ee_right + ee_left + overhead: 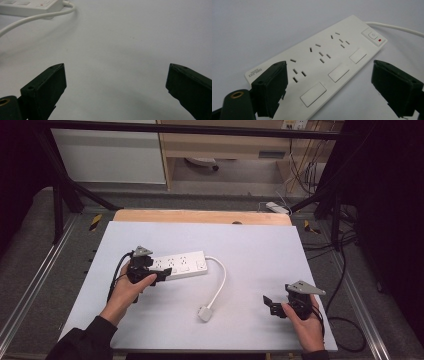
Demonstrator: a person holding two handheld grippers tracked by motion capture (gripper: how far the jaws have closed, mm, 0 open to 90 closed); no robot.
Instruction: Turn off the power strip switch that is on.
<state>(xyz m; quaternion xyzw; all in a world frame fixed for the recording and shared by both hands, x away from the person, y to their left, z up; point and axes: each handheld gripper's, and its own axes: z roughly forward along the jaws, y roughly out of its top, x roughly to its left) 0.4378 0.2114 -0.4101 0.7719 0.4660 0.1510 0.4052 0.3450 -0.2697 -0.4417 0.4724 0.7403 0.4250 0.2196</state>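
Lying left of centre on the table [260, 245], power strip [177, 265] runs left-right; left gripper [329, 85], jaws apart, straddles its near end; right gripper [272, 304], jaws apart, sits well apart.

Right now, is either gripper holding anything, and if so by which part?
Nothing is held. The left gripper stands open over the near end of the white power strip, pads off it. The right gripper is open over bare table.

We see a pale grey table [250, 245] with a wooden far edge, standing on grey carpet [30, 250] inside a black metal frame [200, 129]. Beyond it stand a white panel [107, 155], a wooden cabinet [220, 142] and loose cables [305, 170].
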